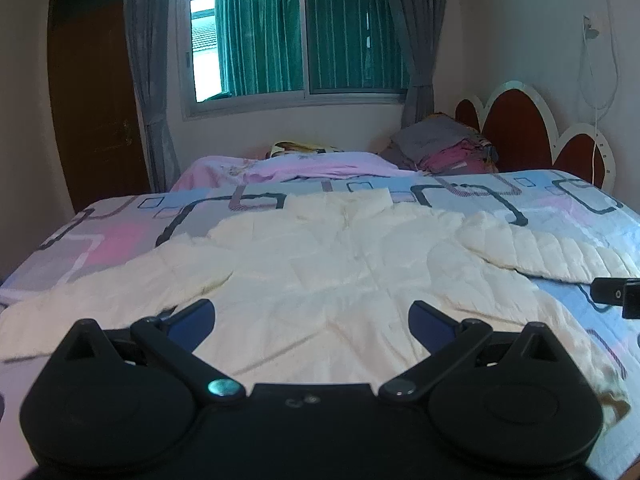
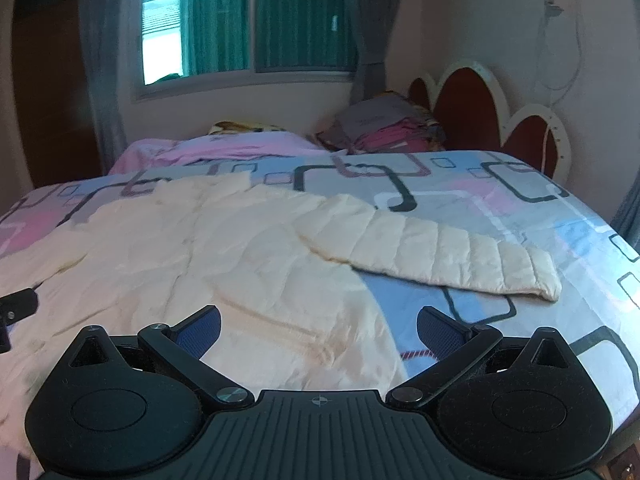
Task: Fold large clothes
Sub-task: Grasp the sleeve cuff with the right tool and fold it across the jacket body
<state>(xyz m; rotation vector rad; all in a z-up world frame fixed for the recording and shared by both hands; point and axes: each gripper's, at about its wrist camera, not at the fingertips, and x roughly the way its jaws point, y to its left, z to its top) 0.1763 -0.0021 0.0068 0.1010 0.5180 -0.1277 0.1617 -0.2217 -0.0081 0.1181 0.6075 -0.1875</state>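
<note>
Cream quilted jacket (image 1: pixel 320 264) spread flat on the bed (image 2: pixel 500 200), one sleeve (image 2: pixel 440 256) outstretched; left gripper (image 1: pixel 312 320) and right gripper (image 2: pixel 318 328) hover above its hem, fingers apart, empty.

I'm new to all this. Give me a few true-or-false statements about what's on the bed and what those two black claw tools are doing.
1. A cream jacket lies spread on the bed. True.
2. The right gripper grips the jacket. False: its jaws are wide open and hold nothing.
3. The jacket's sleeve stretches out toward the headboard side. True.
4. The left gripper is shut. False: its jaws are wide apart above the jacket's hem.
5. The jacket is already folded into a neat square. False: it lies open with both sleeves out.
</note>
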